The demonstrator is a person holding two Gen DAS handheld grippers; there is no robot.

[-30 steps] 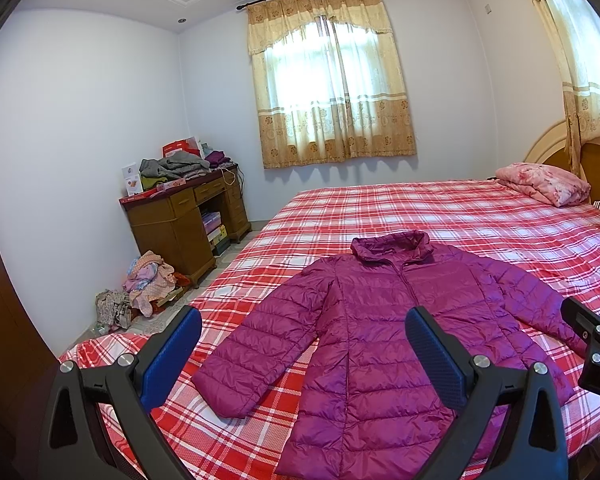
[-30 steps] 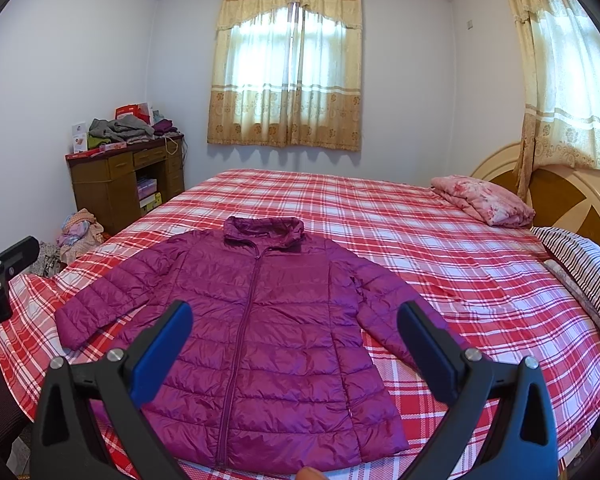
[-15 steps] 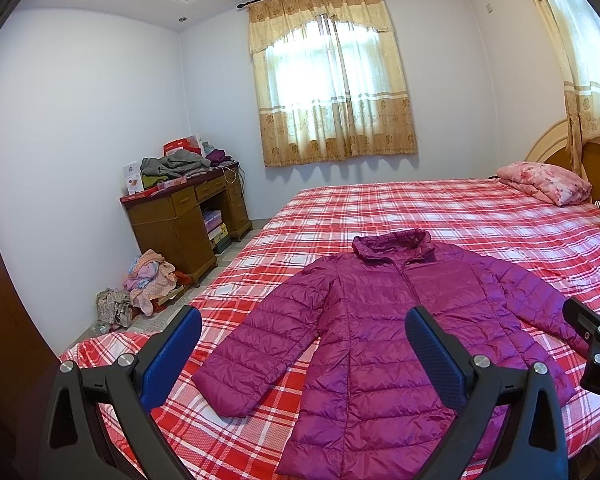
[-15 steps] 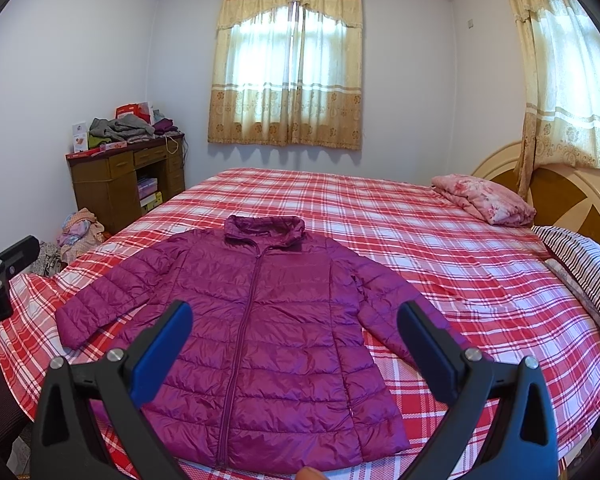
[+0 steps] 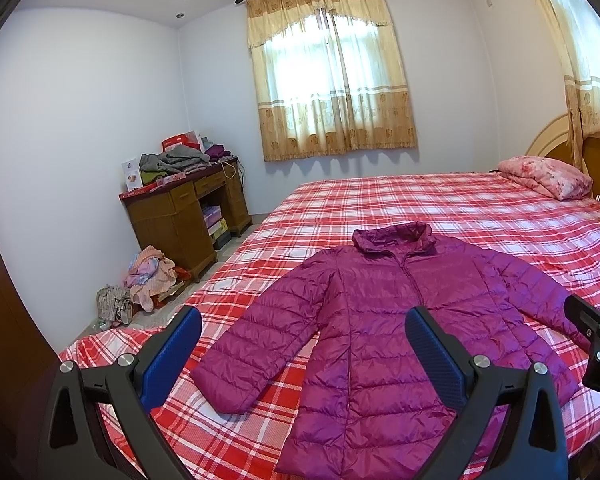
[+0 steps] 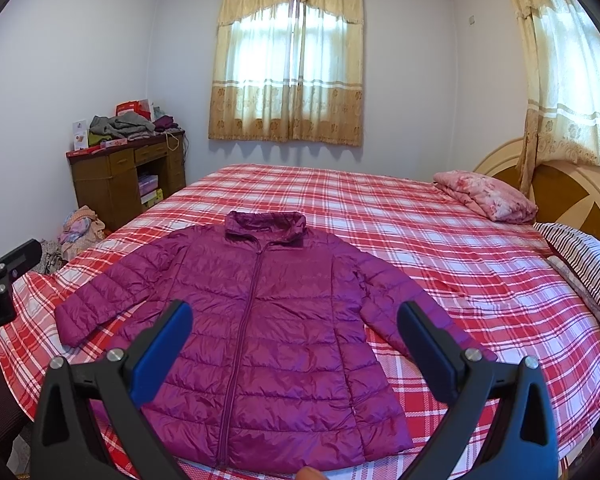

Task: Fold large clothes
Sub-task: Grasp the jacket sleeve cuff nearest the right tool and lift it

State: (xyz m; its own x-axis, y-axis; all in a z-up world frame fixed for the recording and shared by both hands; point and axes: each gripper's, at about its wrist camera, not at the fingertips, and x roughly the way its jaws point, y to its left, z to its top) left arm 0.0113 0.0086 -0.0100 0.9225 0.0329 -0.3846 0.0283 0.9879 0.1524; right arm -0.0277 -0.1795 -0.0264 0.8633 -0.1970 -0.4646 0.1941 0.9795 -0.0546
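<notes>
A magenta quilted puffer jacket (image 5: 384, 336) lies flat and zipped, front up, on a bed with a red plaid cover (image 5: 440, 204), sleeves spread to both sides. It also shows in the right wrist view (image 6: 260, 328). My left gripper (image 5: 302, 330) is open and empty, held above the jacket's left sleeve and hem. My right gripper (image 6: 294, 326) is open and empty, above the jacket's lower body. Part of the right gripper shows at the edge of the left wrist view (image 5: 596, 344).
A pink folded quilt (image 6: 486, 196) and a striped pillow (image 6: 584, 256) lie by the headboard (image 6: 572, 196). A wooden desk (image 5: 184, 208) piled with clothes stands by the left wall, with a clothes heap (image 5: 148, 276) on the floor.
Both grippers have stayed open and almost still; the views shifted only slightly. The jacket has not moved.
</notes>
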